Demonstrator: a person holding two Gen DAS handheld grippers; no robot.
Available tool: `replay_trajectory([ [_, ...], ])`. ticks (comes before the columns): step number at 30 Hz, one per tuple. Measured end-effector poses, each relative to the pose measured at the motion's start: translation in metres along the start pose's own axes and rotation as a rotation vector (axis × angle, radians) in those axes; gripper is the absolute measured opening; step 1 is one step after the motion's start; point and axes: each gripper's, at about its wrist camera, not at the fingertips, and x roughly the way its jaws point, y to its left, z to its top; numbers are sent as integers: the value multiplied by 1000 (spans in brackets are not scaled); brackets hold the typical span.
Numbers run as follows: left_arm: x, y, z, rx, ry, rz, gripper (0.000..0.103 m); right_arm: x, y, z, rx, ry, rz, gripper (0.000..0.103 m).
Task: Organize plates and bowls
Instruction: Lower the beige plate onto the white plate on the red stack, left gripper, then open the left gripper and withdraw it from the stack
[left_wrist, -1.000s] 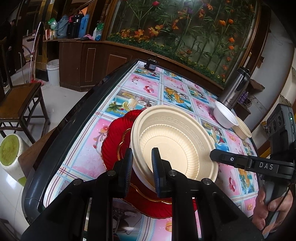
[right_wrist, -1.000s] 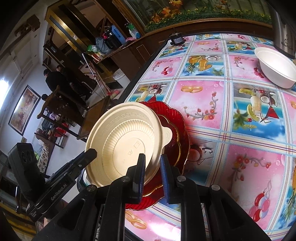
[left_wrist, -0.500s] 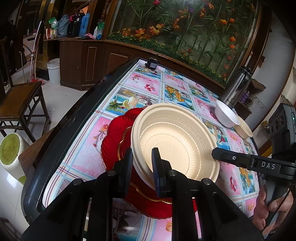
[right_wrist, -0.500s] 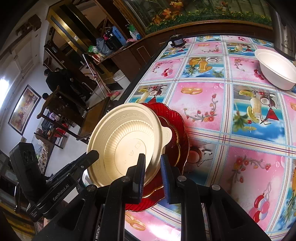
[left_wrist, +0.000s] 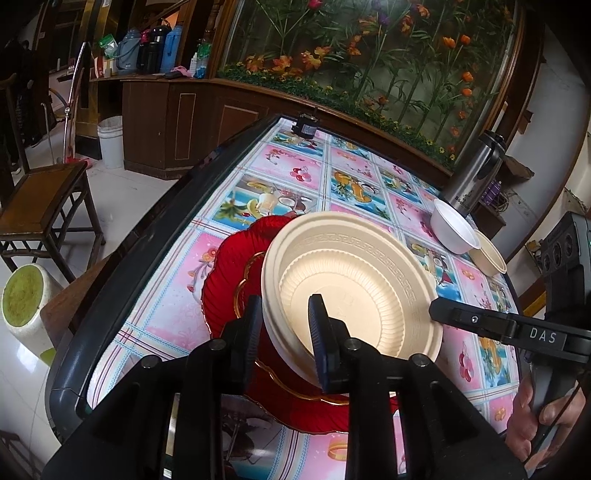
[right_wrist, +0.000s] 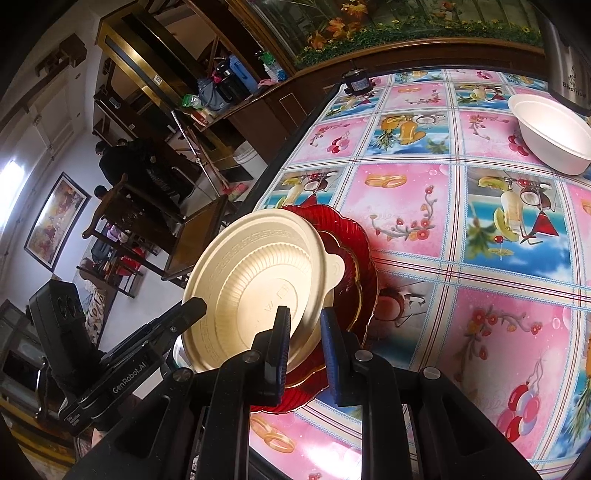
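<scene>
While the cream plate (left_wrist: 354, 291) sits tilted on the red plate (left_wrist: 225, 280), your left gripper (left_wrist: 284, 339) has just been opening around its rim, pads apparently clear; your right gripper (right_wrist: 304, 343) pinches the opposite rim.

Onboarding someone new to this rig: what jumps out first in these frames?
The cream plate tilted over the red scalloped plate near the table's left edge, with the left gripper and right gripper at its rim. Then the loud pink fruit-print tablecloth, with a white bowl at the far right.
</scene>
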Motion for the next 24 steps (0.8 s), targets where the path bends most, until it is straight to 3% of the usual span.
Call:
replay_trajectory([
  [2,-2,0,1,1,-9,11,24,-2,-1,-1,-2,-2,4,19],
  [3,-4,0,1,-3,-15,17,32,-3,-1,-1,-3,-3,4,19],
  [4,-5,0,2,-7,-21,17,46,-5,-2,-1,-2,-7,8,20],
  [6,-9,1,3,-16,-40,21,56,-9,-3,-2,0,-15,13,20],
  [24,-25,-29,9,46,-76,46,56,-53,-43,-4,79,-111,42,27],
])
